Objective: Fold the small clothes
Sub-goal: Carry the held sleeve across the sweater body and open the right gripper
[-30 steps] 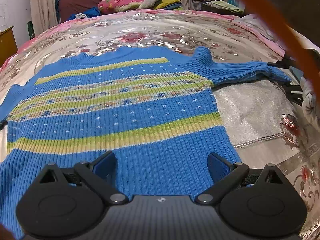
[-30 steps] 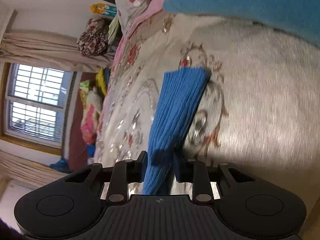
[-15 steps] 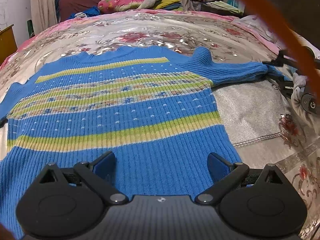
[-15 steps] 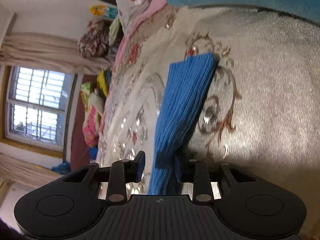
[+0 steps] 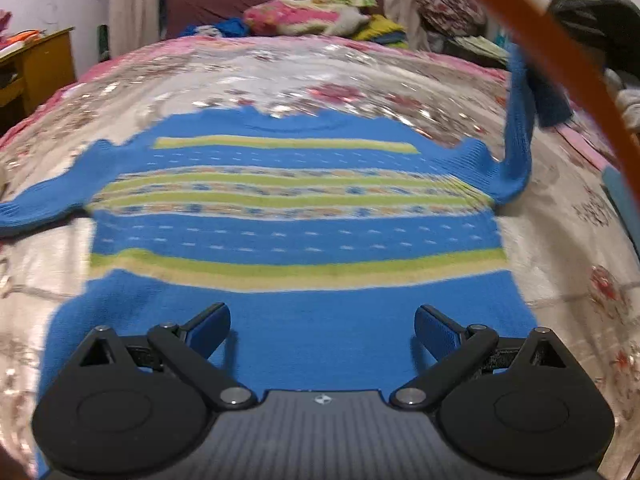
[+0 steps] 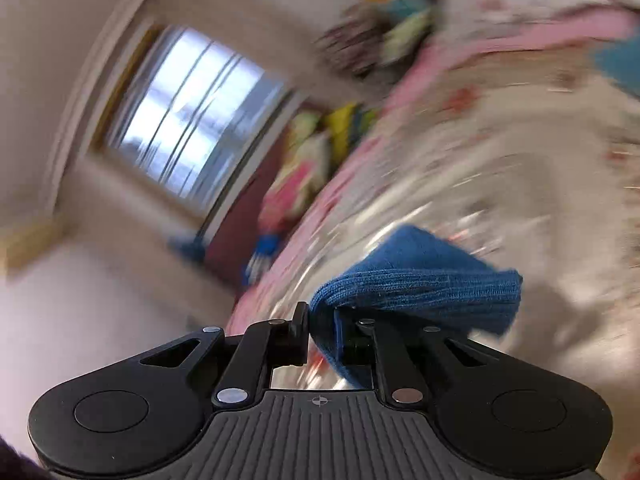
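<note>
A blue knitted sweater (image 5: 296, 236) with green and cream stripes lies flat on the bed, neck end far from me. Just above its hem hovers my left gripper (image 5: 322, 324), open, nothing between its fingers. The sweater's right sleeve (image 5: 520, 128) rises steeply off the bed toward the upper right. In the right wrist view my right gripper (image 6: 322, 324) is closing its jaws on the sleeve cuff (image 6: 420, 288), and the pads pinch the blue knit. The cuff bulges out to the right of the fingertips.
A shiny floral bedspread (image 5: 320, 68) covers the bed. Pillows and heaped clothes (image 5: 312, 16) lie at the headboard. A wooden cabinet (image 5: 36, 64) stands at the left, an orange strap (image 5: 560, 60) crosses the upper right, and a window (image 6: 188, 124) shows on the wall.
The right gripper closed on the sleeve cuff, rolled and lifted it off the bed, so the sleeve now stands up. The left gripper shifted, and the sweater now appears more centred in its view.
</note>
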`<move>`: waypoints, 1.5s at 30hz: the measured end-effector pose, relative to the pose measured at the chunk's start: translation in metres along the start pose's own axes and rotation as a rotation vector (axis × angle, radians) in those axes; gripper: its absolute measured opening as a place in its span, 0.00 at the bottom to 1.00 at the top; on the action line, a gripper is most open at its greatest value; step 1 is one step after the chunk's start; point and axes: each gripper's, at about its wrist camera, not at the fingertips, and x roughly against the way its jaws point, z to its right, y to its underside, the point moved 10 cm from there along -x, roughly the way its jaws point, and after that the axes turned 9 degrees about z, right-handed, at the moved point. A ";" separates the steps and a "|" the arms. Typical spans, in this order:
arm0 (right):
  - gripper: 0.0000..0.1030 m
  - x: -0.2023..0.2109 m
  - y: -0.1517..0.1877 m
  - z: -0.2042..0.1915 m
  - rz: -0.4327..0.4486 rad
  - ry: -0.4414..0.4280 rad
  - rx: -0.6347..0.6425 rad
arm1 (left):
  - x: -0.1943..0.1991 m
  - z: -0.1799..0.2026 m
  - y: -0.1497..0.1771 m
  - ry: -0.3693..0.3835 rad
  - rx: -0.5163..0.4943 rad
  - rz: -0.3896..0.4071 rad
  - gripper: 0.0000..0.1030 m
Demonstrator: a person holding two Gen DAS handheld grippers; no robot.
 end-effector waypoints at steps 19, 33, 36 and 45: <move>0.21 -0.017 0.300 -0.100 -0.483 -0.142 1.161 | 0.004 -0.113 -0.009 -0.073 0.141 0.084 1.00; 0.32 -0.062 0.273 -0.107 -0.441 0.019 0.965 | 0.008 -0.131 -0.010 -0.083 0.199 0.098 1.00; 0.19 -0.071 0.271 -0.107 -0.431 0.055 0.941 | 0.008 -0.132 -0.010 -0.080 0.203 0.096 1.00; 0.12 -0.051 0.303 -0.151 -0.427 -0.226 1.031 | 0.010 -0.139 -0.010 -0.088 0.227 0.101 1.00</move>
